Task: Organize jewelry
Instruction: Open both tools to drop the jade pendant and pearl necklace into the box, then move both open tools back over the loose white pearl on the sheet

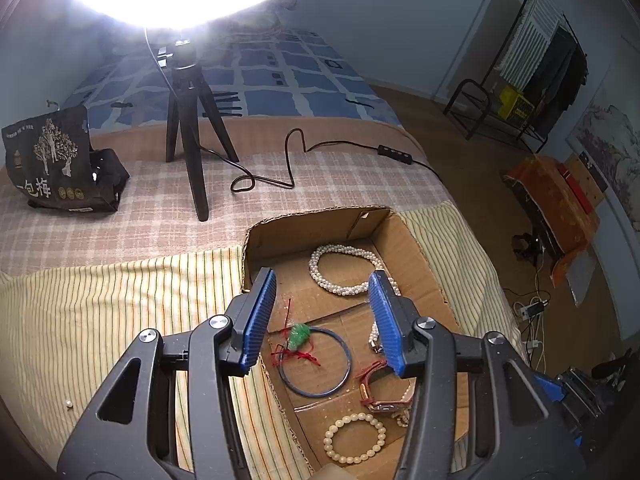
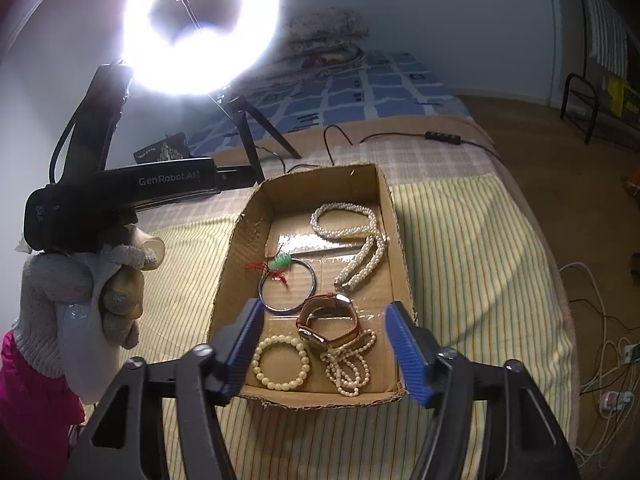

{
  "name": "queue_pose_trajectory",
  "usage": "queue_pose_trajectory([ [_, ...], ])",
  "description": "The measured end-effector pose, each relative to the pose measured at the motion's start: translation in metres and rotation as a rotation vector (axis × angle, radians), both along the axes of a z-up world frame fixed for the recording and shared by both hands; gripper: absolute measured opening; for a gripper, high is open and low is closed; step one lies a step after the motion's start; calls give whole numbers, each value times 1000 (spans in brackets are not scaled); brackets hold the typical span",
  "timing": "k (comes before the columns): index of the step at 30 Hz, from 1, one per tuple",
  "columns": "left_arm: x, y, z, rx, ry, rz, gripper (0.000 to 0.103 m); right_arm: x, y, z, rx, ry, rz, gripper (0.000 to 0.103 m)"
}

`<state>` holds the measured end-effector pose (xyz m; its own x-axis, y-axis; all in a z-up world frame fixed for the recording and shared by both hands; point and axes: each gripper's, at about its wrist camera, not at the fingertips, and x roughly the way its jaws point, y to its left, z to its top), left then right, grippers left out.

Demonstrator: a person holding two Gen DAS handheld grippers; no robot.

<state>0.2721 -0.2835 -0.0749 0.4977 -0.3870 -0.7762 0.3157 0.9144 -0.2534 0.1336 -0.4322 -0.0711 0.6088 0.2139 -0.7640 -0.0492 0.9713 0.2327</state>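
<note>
Both my grippers, left (image 1: 322,316) and right (image 2: 324,344), gape wide, empty, above cardboard box (image 2: 394,248) of jewelry.

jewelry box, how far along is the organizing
Looks mostly done: the cardboard box already holds the pearl necklace, blue bangle, watch, cream bead bracelet and a small pearl strand. Nothing is in hand: the left gripper and right gripper are both open and empty. Possibly left: one small white bead on the striped cloth.
</note>
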Motion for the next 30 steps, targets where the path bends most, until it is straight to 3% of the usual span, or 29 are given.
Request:
queue_pose_trajectory([
  [4,-3,3,4,5,-5,-1,49,-2,5,4,-18,-7,5,81],
  [16,-15,32,22,27,-33,11,49,-4,22,14,-57,-10,9,91],
  [30,-32,120,43,81,-77,83,49,-4,74,30,-73,-73,54,94],
])
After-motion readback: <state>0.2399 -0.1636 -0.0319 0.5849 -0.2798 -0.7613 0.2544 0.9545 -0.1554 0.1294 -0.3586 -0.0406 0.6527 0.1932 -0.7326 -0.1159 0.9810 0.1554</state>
